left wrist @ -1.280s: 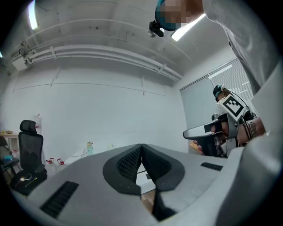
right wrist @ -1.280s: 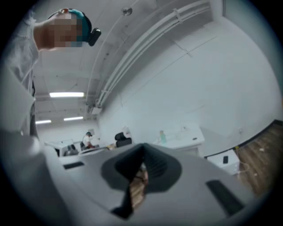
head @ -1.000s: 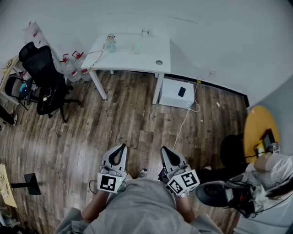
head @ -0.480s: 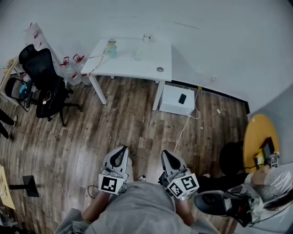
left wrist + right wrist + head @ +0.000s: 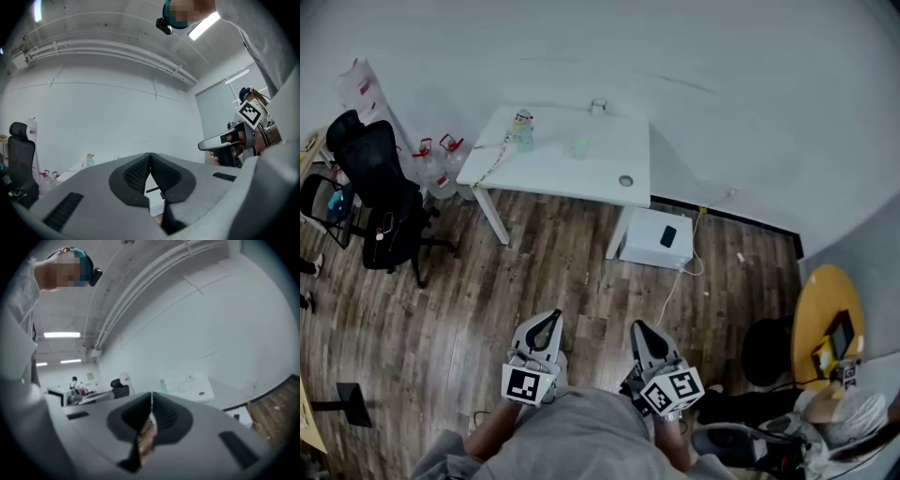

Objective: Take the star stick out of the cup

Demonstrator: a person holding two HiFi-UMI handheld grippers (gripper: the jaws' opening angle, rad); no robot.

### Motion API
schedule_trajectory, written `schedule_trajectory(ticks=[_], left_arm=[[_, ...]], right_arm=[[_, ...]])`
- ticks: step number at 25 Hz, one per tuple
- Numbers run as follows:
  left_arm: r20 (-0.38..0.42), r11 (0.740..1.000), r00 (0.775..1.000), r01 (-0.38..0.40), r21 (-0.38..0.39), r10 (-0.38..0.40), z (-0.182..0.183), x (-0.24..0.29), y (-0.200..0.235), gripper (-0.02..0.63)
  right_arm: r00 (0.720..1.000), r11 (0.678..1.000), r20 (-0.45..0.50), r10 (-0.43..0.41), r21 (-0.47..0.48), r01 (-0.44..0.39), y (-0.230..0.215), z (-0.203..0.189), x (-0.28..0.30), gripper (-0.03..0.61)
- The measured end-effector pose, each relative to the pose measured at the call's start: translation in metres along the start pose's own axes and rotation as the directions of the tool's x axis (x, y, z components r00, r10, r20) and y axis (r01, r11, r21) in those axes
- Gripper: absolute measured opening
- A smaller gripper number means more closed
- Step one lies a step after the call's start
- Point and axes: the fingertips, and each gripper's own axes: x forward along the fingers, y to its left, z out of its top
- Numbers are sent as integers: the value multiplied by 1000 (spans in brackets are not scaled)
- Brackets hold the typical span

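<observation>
A white table (image 5: 572, 161) stands far ahead by the wall. On it are a small pale green cup (image 5: 578, 145) and a bottle-like figure (image 5: 522, 129); the star stick is too small to make out. My left gripper (image 5: 546, 323) and right gripper (image 5: 642, 330) are held low and close to my body, far from the table. Both are shut with nothing between the jaws. In the left gripper view the left gripper (image 5: 150, 154) has its pads pressed together, with the table (image 5: 75, 168) small at the left. The right gripper (image 5: 151, 393) also has its pads together, and the table (image 5: 199, 383) lies beyond it.
Wooden floor lies between me and the table. A black office chair (image 5: 373, 178) and water jugs (image 5: 431, 155) stand to the table's left. A white box (image 5: 656, 239) with a cable sits beside the table's leg. A yellow round table (image 5: 825, 328) is at the right.
The table has shifted lower in the head view and looks a little nearer. Both grippers stay shut in front of my body.
</observation>
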Motion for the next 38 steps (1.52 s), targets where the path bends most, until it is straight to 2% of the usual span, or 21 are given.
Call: schedule_trajectory(ticks=[6,18,30,38], left_arm=[[-8,999,999,38,-2,-38,-4,40,43,32],[13,997,997,72,-3,-72,-1,108,132,32],[-8,998,998,64,-19,-64,-8,127,162,32],[-20,1000,1000,11,-6,-11,-8,158,181,32]], right_arm=[[999,999,9,-35,13,35,-16,12,55,35],[999,999,9,-31,-31,31,-16,30,166,35],[999,999,0,-52,-12,52,-28,38,199,35],[1000,1000,-10,1,-18,-1,-49,50,233,35]])
